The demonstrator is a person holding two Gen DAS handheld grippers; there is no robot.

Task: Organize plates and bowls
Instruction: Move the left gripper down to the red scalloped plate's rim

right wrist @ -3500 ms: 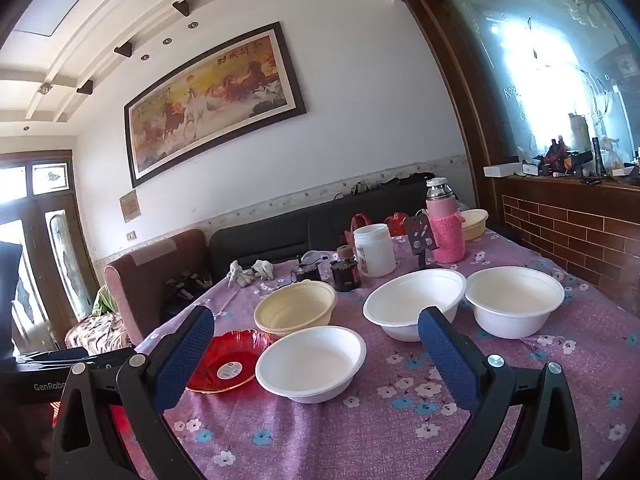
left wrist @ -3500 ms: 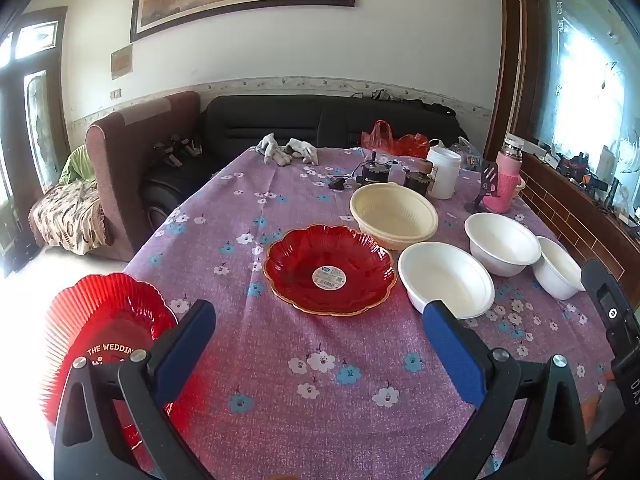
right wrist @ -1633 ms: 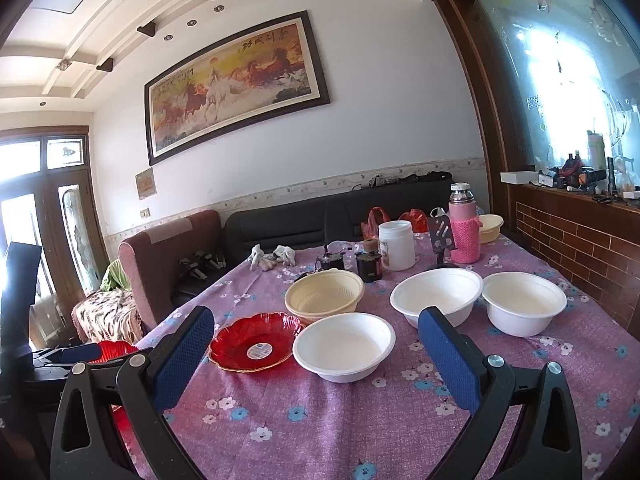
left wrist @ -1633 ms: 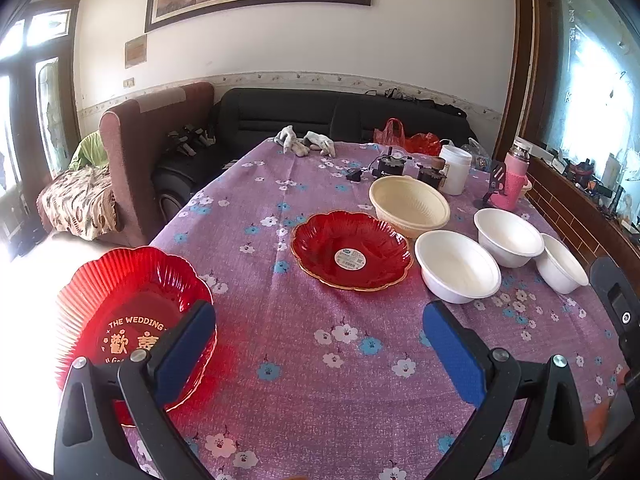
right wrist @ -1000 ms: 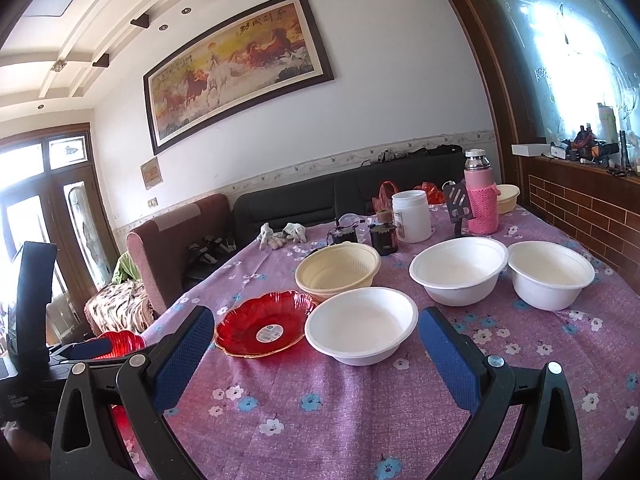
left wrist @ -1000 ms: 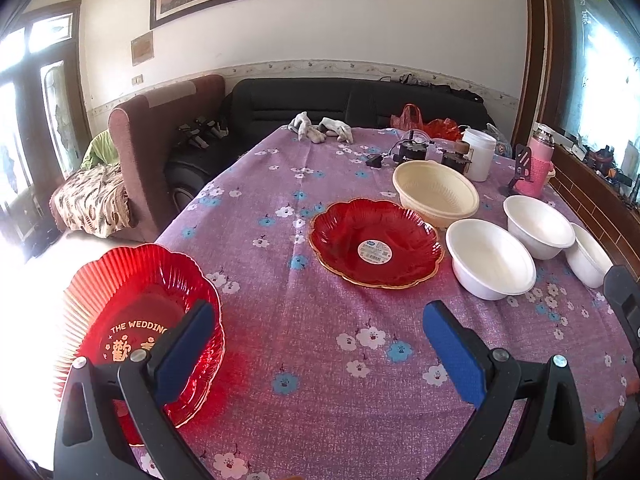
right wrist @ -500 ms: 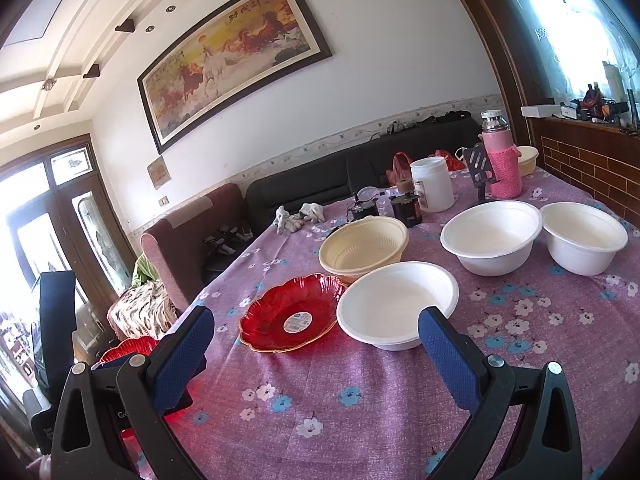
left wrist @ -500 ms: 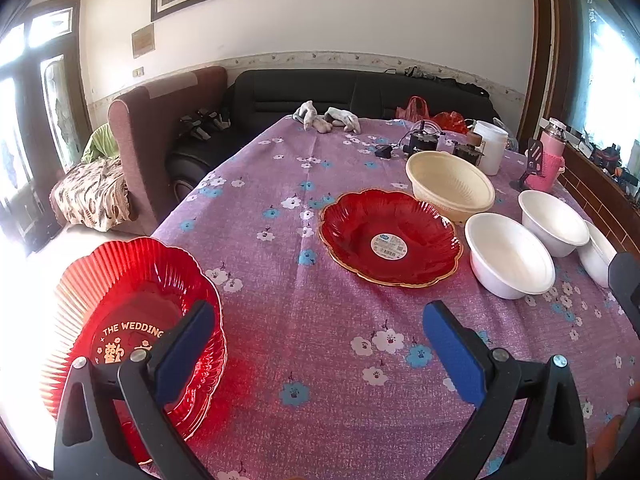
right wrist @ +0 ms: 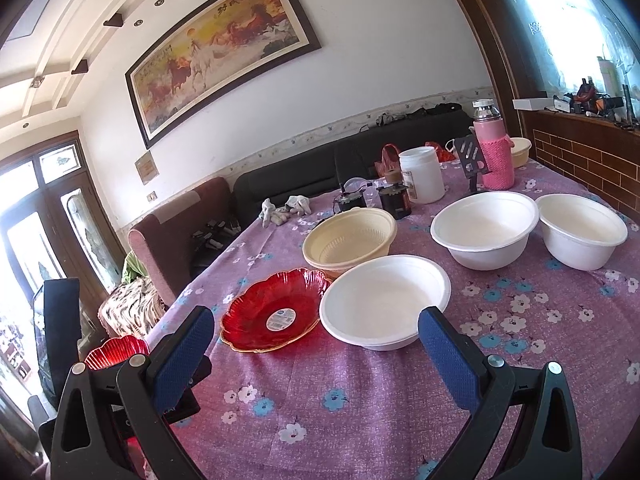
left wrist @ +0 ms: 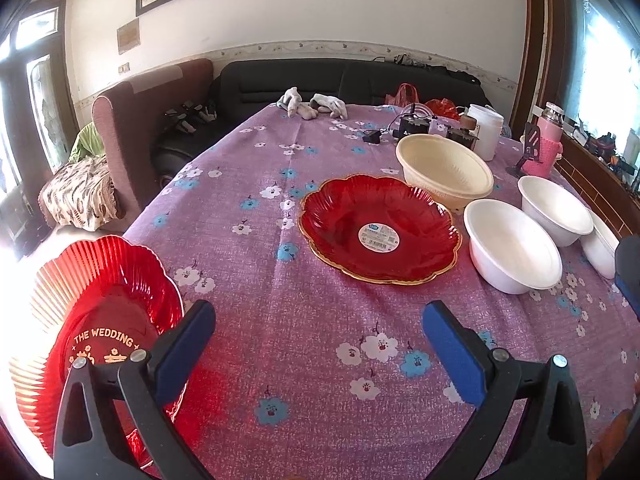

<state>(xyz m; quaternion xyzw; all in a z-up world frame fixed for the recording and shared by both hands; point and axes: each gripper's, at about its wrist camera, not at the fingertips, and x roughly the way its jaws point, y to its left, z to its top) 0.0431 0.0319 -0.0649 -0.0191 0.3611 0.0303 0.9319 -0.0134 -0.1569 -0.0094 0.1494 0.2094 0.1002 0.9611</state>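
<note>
Approach noted: both grippers, left gripper (left wrist: 318,344) and right gripper (right wrist: 316,344), released and empty, have advanced toward the stickered red plate (left wrist: 380,228) and nearest white bowl (right wrist: 384,300); no stacking begun.

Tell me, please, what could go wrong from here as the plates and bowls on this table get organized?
1. The wedding plate sits at the table's near-left corner and seems to overhang the edge; a nudge from the open left gripper might tip it off.
2. The stickered red plate lies close to the nearest white bowl and the cream bowl, so lifting one could bump its neighbours.
3. The tablecloth is wrinkled; dragging dishes could bunch it.
</note>
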